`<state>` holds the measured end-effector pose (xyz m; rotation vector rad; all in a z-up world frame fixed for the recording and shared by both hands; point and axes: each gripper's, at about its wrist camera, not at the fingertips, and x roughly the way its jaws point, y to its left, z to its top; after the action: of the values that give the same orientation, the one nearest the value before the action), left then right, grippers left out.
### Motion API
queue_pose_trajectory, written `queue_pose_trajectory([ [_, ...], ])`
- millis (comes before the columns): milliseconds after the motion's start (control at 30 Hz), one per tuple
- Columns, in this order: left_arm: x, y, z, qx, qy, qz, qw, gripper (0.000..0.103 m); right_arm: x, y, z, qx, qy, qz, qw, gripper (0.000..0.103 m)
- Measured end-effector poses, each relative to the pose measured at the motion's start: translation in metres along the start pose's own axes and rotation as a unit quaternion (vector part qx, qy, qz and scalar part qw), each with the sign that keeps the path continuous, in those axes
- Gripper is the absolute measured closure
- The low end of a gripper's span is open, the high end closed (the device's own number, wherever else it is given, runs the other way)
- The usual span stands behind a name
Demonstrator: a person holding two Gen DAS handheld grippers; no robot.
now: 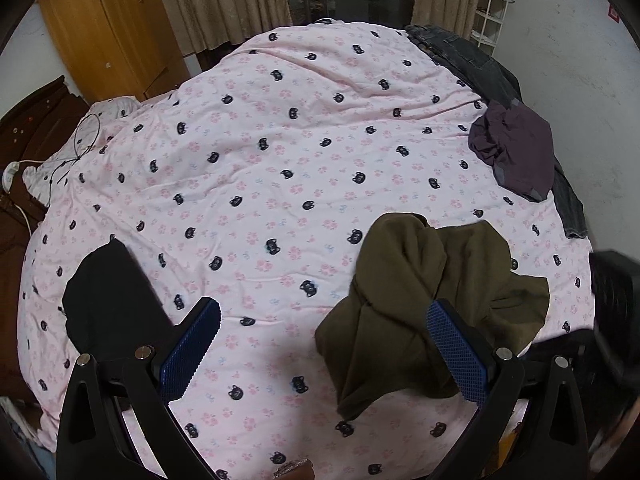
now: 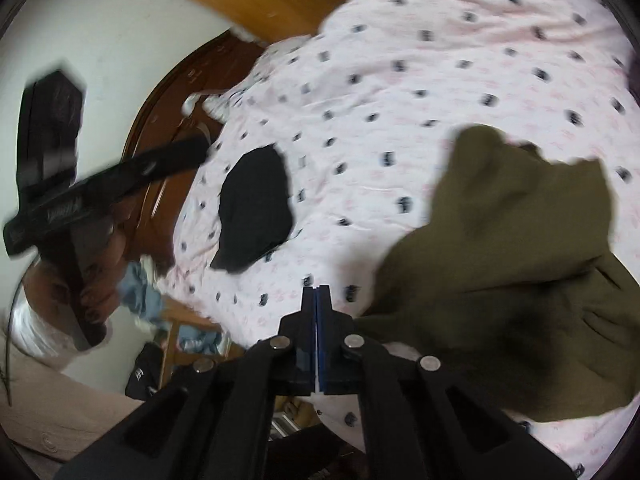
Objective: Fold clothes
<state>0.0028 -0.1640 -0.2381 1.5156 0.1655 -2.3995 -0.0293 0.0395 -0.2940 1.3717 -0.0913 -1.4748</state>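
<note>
Lying crumpled olive garment (image 1: 432, 304) on bed (image 1: 280, 140), right claw (image 2: 317, 300) closed empty

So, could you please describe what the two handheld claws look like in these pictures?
Both are matte black. The left claw has angular black fingers with blue, finely textured pads and round silver pivot bolts. The right claw shares that build: black linkage arms, silver bolts, blue pads. Seen from the right wrist, the left unit's body carries blurred white lettering.

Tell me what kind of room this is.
Most likely a bedroom: a bed under a pink cat-print cover, a wooden wardrobe by the wall, curtains behind, and loose clothes such as an olive garment awaiting folding.
</note>
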Motion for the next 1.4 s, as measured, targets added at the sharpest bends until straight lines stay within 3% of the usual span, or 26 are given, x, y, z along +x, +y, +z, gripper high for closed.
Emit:
queue_pose_trajectory([
  [133,-0.002,0.013,-0.006,-0.004,0.003,0.006,1.0000,0.000,0.030,0.023,-0.001,-0.017,0.007,-0.048,0.999,0.102],
  [233,-0.002,0.018,-0.011,-0.005,0.005,0.006,1.0000,0.000,0.021,-0.001,0.001,0.023,-0.026,-0.100,0.994,0.096],
  [267,-0.001,0.018,-0.012,-0.003,0.005,0.007,1.0000,0.000,0.013,-0.010,0.004,0.030,-0.040,-0.133,0.990,0.082],
  [300,-0.001,0.018,-0.013,-0.001,0.005,0.007,1.0000,0.000,0.009,-0.018,0.007,0.037,-0.046,-0.158,0.986,0.047],
  [333,0.000,0.018,-0.015,-0.001,0.006,0.006,1.0000,0.000,0.005,-0.025,0.010,0.042,-0.051,-0.182,0.981,0.029],
  [367,0.000,0.019,-0.017,-0.002,0.007,0.006,1.0000,0.001,-0.001,-0.033,0.015,0.046,-0.061,-0.215,0.974,0.020],
  [533,0.004,0.025,-0.024,-0.014,0.013,0.001,0.9998,0.001,0.010,-0.059,0.033,0.035,-0.047,-0.274,0.960,0.020],
  [700,0.008,0.040,-0.032,-0.017,0.017,0.008,0.9997,0.001,0.086,-0.036,0.017,-0.004,0.001,-0.302,0.953,0.022],
  [900,0.014,0.062,-0.042,-0.026,0.023,0.012,0.9993,0.001,0.185,0.012,-0.029,-0.069,0.055,-0.393,0.915,0.022],
  [1000,0.015,0.071,-0.047,-0.027,0.026,0.014,0.9992,0.001,0.202,0.030,-0.041,-0.104,0.056,-0.427,0.896,0.022],
  [1033,0.015,0.074,-0.048,-0.027,0.026,0.015,0.9992,0.001,0.204,0.033,-0.041,-0.110,0.048,-0.444,0.888,0.022],
  [1100,0.016,0.079,-0.050,-0.029,0.027,0.015,0.9991,0.001,0.205,0.034,-0.032,-0.140,0.031,-0.503,0.852,0.021],
  [1133,0.017,0.081,-0.050,-0.029,0.027,0.016,0.9991,0.001,0.206,0.034,-0.027,-0.155,0.023,-0.532,0.832,0.020],
  [1200,0.017,0.084,-0.051,-0.030,0.027,0.015,0.9990,0.001,0.208,0.026,-0.011,-0.183,0.013,-0.602,0.777,0.019],
  [1267,0.017,0.087,-0.051,-0.032,0.026,0.014,0.9991,0.001,0.194,0.013,0.008,-0.172,0.007,-0.624,0.762,0.019],
  [1333,0.016,0.088,-0.051,-0.031,0.025,0.012,0.9991,0.001,0.160,0.000,0.027,-0.122,-0.012,-0.613,0.781,0.019],
  [1400,0.016,0.088,-0.051,-0.029,0.024,0.010,0.9992,0.001,0.117,-0.011,0.040,-0.064,-0.041,-0.578,0.812,0.019],
])
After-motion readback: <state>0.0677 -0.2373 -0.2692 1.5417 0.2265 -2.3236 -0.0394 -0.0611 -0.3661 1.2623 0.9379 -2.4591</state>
